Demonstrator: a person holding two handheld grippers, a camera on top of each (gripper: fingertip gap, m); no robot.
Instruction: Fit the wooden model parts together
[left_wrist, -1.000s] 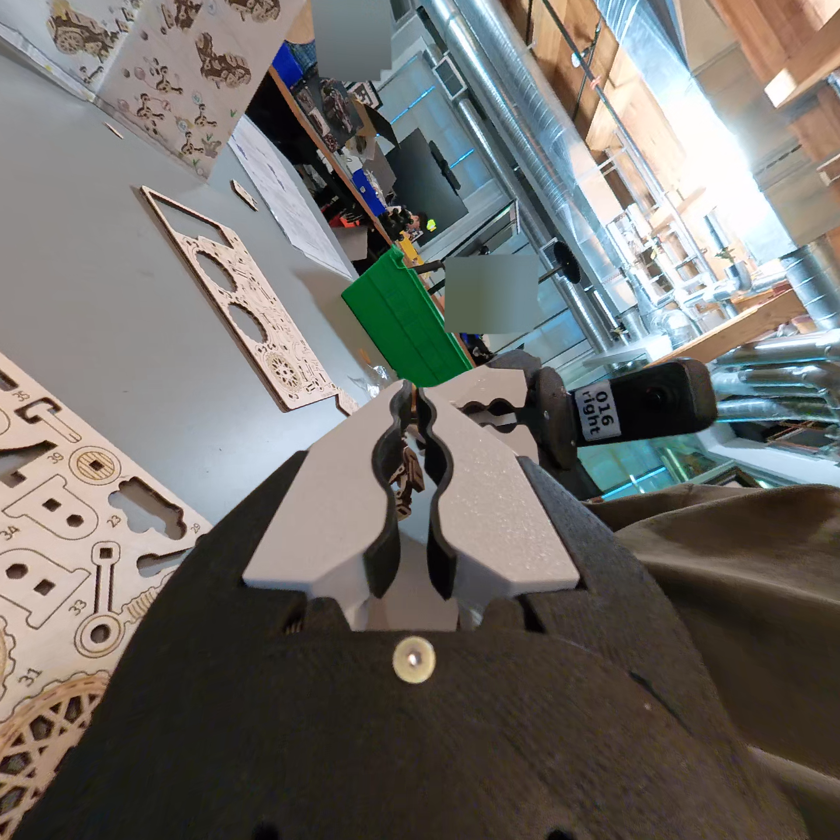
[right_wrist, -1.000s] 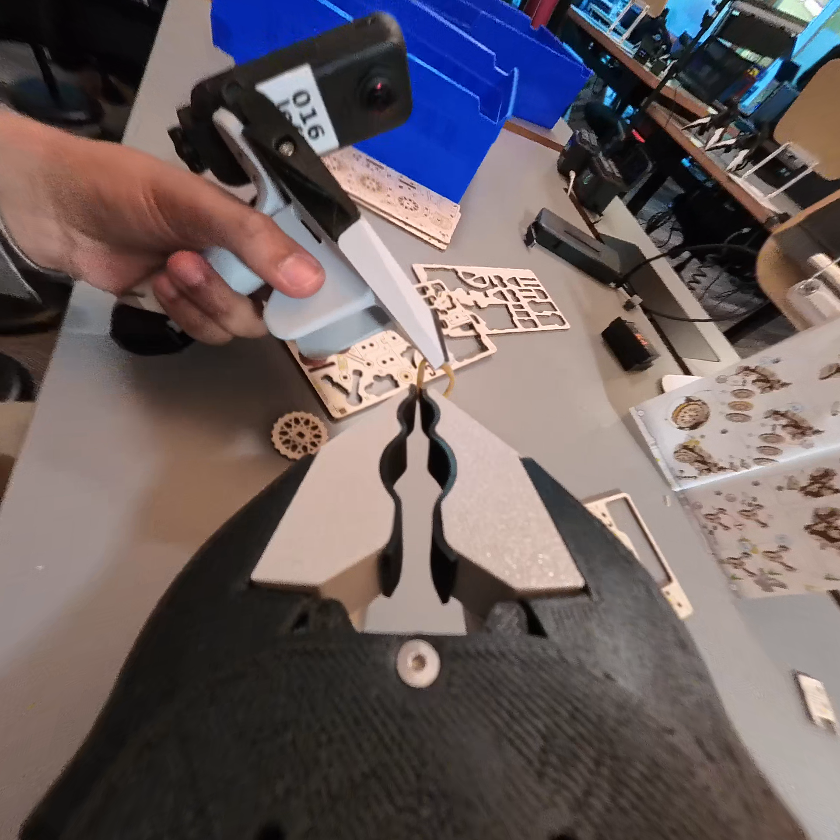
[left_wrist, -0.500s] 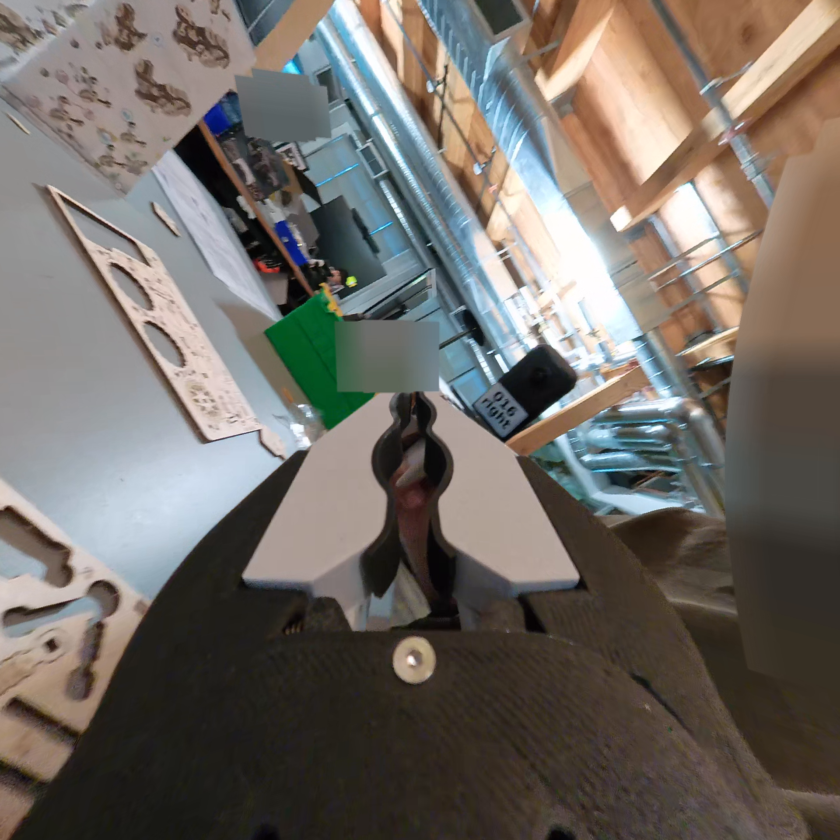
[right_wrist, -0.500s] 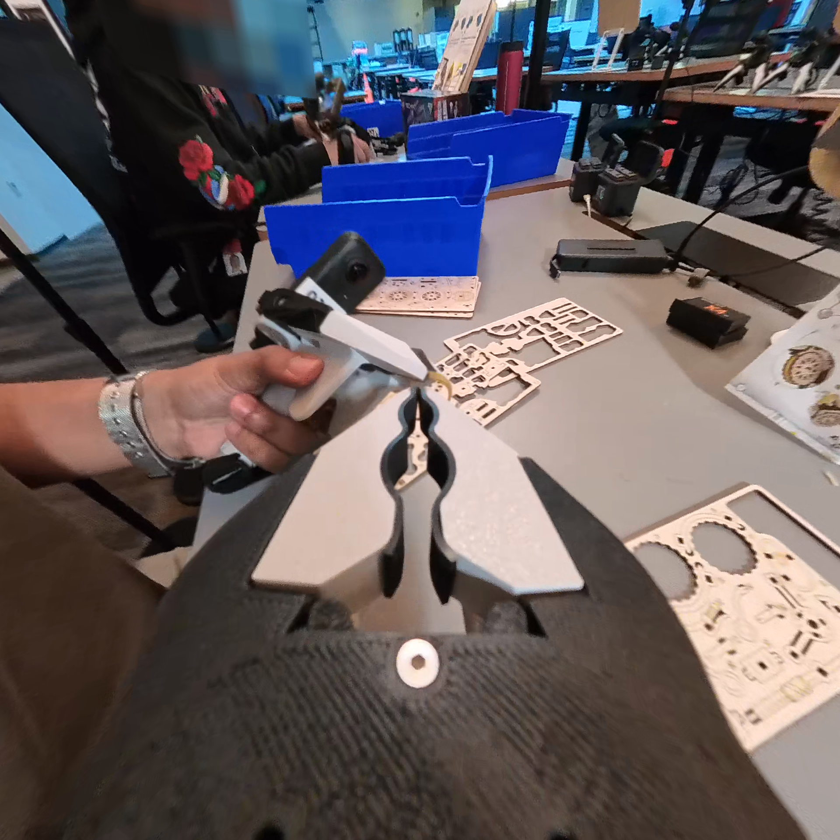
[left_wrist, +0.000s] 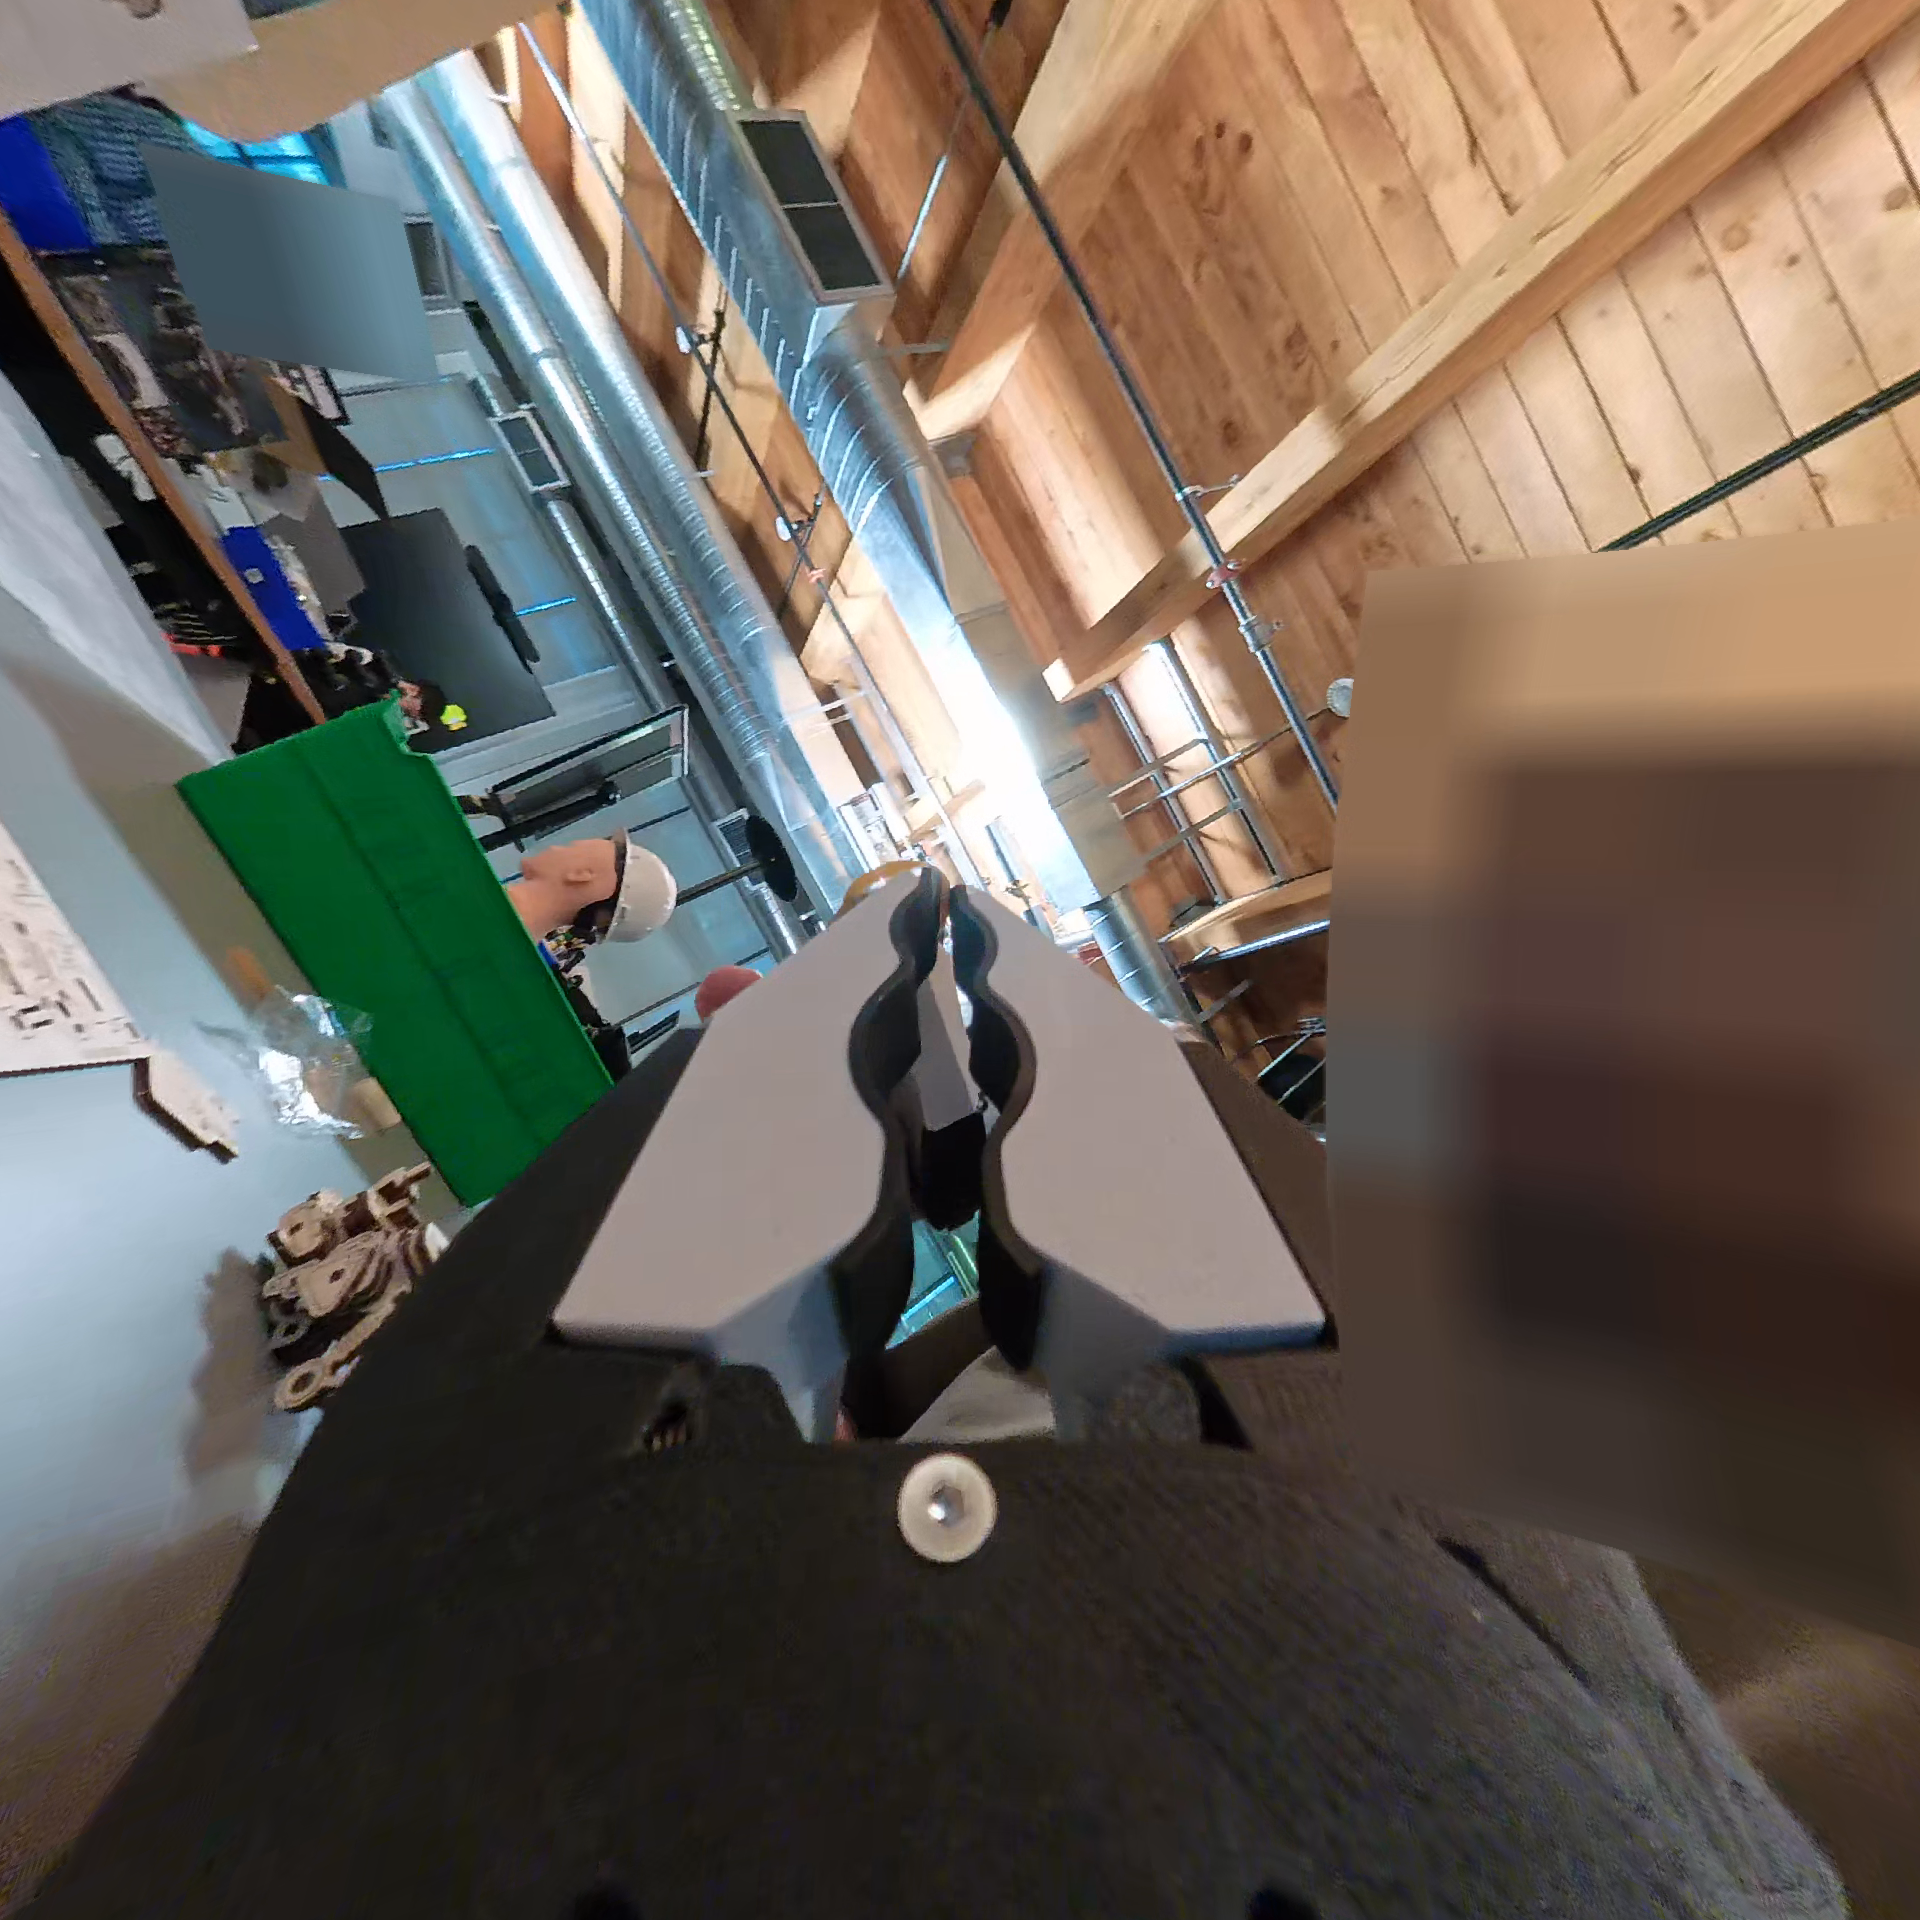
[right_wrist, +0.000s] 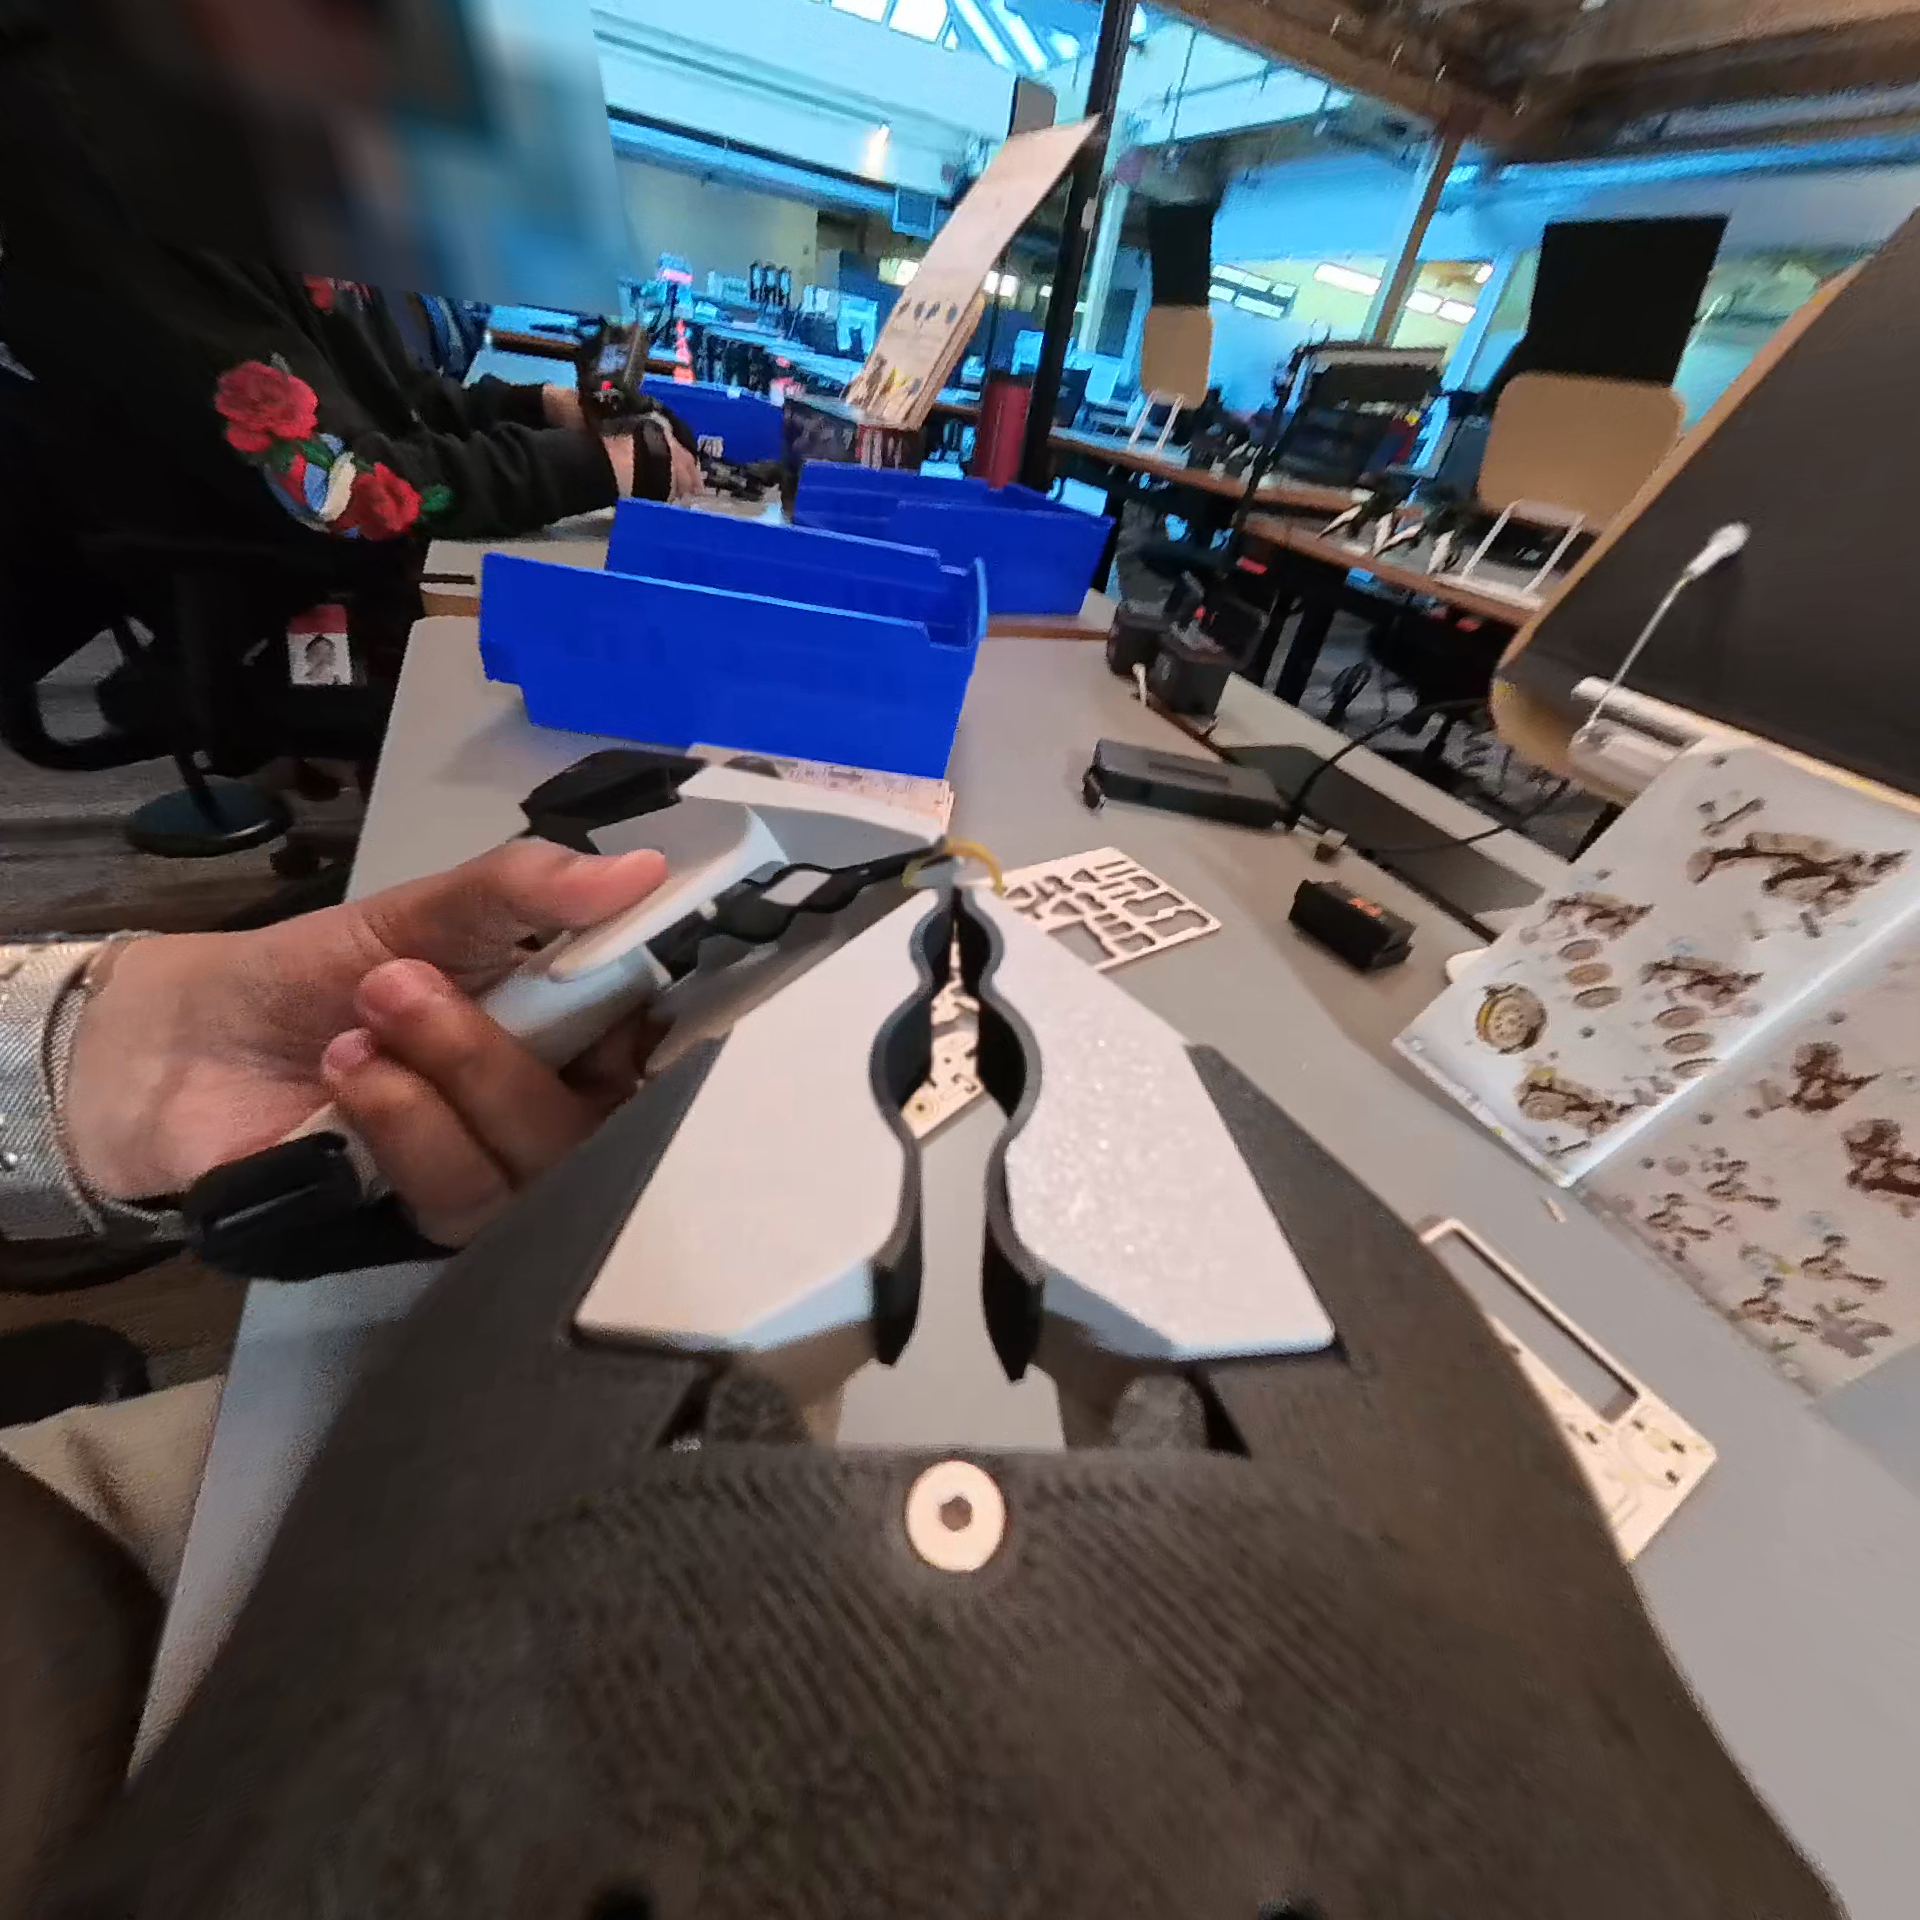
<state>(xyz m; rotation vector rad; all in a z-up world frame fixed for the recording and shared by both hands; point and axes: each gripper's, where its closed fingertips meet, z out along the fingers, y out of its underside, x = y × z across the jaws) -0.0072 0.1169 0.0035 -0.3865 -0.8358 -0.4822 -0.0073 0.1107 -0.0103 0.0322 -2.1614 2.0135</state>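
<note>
We find both grippers pinched together on a small yellow band held aloft — part-built wooden model idle, most fitting outstanding.

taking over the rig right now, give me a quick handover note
Left tool: shut on a small yellow loop, held above the table.
Right tool: tips shut, right at the left tool's tips; grip on the loop unclear.
Parts: cut wooden sheet and frame sheet flat on the table; part-built model beside the green bin.
Done: model partly built. Left: loop not yet on it.
</note>
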